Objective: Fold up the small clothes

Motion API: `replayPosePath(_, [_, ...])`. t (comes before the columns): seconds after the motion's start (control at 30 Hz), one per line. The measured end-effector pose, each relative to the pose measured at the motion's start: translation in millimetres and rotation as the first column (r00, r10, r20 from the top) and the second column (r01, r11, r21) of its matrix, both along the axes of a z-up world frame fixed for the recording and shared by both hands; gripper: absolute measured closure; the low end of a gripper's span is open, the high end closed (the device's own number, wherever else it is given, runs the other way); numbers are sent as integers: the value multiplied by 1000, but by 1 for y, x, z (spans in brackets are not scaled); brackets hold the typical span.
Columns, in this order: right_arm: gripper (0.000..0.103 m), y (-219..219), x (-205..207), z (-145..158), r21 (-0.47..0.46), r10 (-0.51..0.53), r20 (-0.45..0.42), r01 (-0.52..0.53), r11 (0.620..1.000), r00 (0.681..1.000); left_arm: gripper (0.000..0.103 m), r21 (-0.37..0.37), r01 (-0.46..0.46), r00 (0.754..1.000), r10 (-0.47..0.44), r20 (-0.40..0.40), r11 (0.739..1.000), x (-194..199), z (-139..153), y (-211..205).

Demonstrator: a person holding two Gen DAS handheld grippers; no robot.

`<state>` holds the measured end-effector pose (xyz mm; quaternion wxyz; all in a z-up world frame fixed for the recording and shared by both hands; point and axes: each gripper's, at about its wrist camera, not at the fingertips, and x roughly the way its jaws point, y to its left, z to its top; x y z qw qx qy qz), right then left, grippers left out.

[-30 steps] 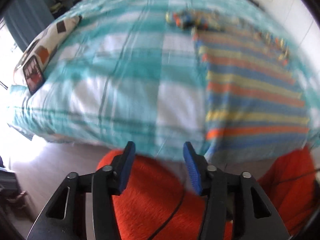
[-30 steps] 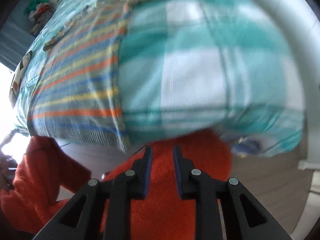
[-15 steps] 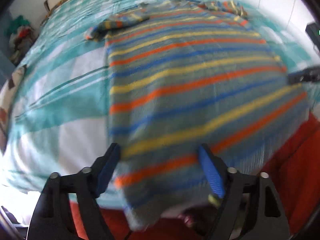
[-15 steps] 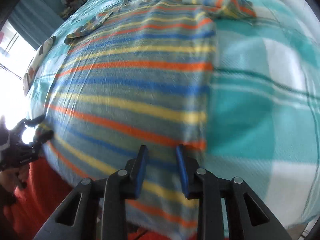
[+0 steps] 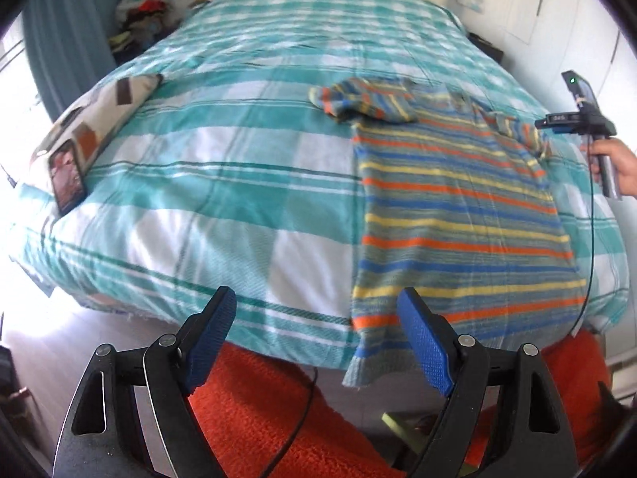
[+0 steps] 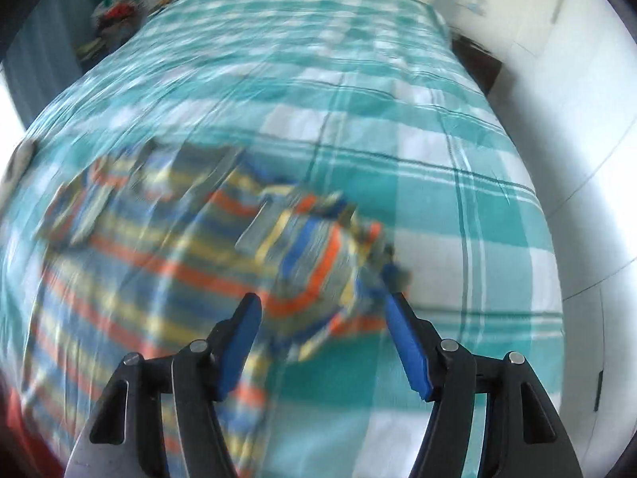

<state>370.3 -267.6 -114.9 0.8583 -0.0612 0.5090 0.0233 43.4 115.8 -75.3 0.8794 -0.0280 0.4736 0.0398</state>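
Note:
A striped shirt (image 5: 450, 215) in grey, orange, blue and yellow lies flat on the teal checked bed (image 5: 223, 183), its hem hanging over the near edge. Its two sleeves are bunched at the far end. My left gripper (image 5: 314, 342) is open and empty, low at the bed's near edge, just left of the hem. My right gripper (image 6: 322, 338) is open and empty, right over the bunched right sleeve (image 6: 318, 247); that view is blurred. The right gripper also shows in the left wrist view (image 5: 577, 119), held by a hand.
A patterned pillow (image 5: 99, 115) with a phone (image 5: 67, 177) leaning on it lies at the bed's left side. A heap of clothes (image 5: 143, 4) sits at the far left corner. White walls (image 6: 557, 99) run along the right. Orange fabric (image 5: 270, 406) is below the left gripper.
Both grippers have opened wider. The left gripper has pulled back and to the left, off the shirt's hem. The right gripper has moved up the shirt to its right sleeve.

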Motion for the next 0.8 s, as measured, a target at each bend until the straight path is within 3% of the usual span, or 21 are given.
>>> replayPosePath(0.07, [71,-10,16,-18,21,-24,-39,24,999,999,15,7,-24,1000,24,3,1000,-8,-1,6])
replayPosePath(0.1, [99,-20,17,-27,30,-47,-65,49,998,997,15,9,-36,999,36,-2,999,-13,-4,10])
replayPosePath(0.13, [100,-33,14,-29,42,-91,-51,94,995,994,15,14,-51,999,51,-15,999,-18,-10,14])
replayPosePath(0.2, [100,-66,-9,-23,179,-224,35,215,960,974,15,18,-78,996,79,-50,997,-23,-19,21])
replayPosePath(0.27, [99,-102,-49,-22,356,-374,64,329,874,925,15,-1,-112,991,112,-78,994,-29,-29,29])
replayPosePath(0.33, [99,-136,-98,-32,504,-489,12,417,756,872,15,-29,-132,987,129,-101,991,-30,-34,35])
replayPosePath(0.43, [93,-164,-169,-52,547,-611,-88,551,630,787,15,-45,-123,987,118,-108,991,-23,-37,36])
replayPosePath(0.5, [95,-171,-205,-58,561,-622,-124,571,599,773,15,-39,-99,990,94,-104,994,-14,-36,32])
replayPosePath(0.53, [97,-173,-217,-58,564,-615,-114,561,606,780,15,-40,-90,991,85,-101,995,-11,-36,30])
replayPosePath(0.6, [95,-173,-228,-46,526,-593,-61,530,664,803,15,-50,-64,994,60,-91,997,-4,-34,23])
replayPosePath(0.67, [83,-178,-220,-38,523,-567,-23,493,695,823,15,-63,-40,996,35,-86,997,3,-34,14])
replayPosePath(0.73, [52,-194,-208,-38,596,-572,-27,472,649,820,15,-65,-9,996,4,-84,998,9,-32,3])
replayPosePath(0.8, [52,-215,-195,-44,685,-611,-60,478,550,789,15,-63,14,997,-18,-69,998,11,-27,-7])
